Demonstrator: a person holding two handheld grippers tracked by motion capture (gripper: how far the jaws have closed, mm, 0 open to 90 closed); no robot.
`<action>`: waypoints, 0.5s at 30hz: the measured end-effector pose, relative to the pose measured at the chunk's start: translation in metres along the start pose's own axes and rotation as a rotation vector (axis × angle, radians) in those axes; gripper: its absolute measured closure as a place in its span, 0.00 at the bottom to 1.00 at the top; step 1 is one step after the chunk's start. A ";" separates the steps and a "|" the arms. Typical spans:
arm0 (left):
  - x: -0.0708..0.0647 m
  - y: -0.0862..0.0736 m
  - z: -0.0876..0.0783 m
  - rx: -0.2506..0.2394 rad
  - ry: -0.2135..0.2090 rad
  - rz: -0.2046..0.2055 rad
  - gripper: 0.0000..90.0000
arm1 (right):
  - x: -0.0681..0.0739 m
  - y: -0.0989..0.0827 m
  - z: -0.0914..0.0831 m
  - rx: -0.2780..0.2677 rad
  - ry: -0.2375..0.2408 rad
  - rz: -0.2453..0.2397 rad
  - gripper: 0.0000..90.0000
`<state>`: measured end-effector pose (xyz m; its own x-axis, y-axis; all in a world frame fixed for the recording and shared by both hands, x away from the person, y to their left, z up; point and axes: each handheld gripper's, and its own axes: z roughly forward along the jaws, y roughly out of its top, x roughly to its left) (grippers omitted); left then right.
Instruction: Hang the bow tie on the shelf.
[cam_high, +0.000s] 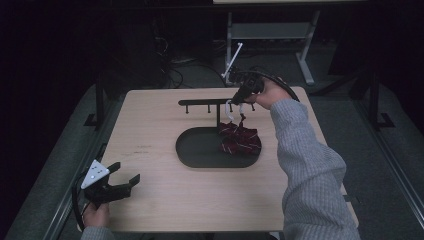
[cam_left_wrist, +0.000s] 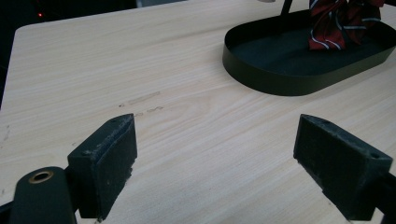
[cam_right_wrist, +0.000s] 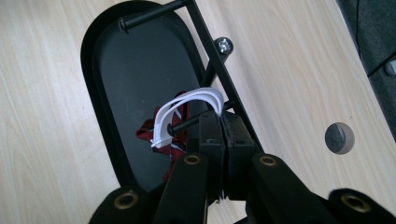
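**Hanging a soft tie on the rack**

Waiting at the left, the left gripper (cam_high: 118, 181) sits low over the table (cam_high: 165, 200), its jaws wide apart and empty. In the middle, the red striped tie (cam_high: 240, 139) droops into the black tray (cam_high: 200, 150). It looks light and floppy. The right gripper (cam_right_wrist: 223, 128) pinches its stiff white loop (cam_right_wrist: 187, 106) tight by the rack's peg (cam_right_wrist: 187, 123). That loop is the best place to hold.

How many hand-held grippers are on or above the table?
2. The left hand-held gripper rests open at the table's near left corner. The right hand-held gripper is shut on a white loop at the black rack.
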<state>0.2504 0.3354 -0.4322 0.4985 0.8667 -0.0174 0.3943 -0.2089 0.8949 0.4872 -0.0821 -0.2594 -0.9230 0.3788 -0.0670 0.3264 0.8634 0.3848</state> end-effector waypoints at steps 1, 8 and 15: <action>0.000 0.000 0.000 0.000 0.001 -0.001 0.15 | 0.000 0.000 0.000 0.003 -0.001 0.001 0.97; 0.000 0.000 0.000 0.004 0.000 0.001 0.15 | -0.002 -0.003 0.002 0.001 0.002 0.018 0.97; 0.000 0.000 0.000 0.003 0.000 0.002 0.15 | -0.002 -0.005 0.002 0.003 0.002 0.023 0.95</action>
<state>0.2500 0.3355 -0.4320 0.4990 0.8665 -0.0154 0.3956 -0.2118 0.8937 0.4875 -0.0867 -0.2635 -0.9157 0.3980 -0.0559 0.3484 0.8554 0.3833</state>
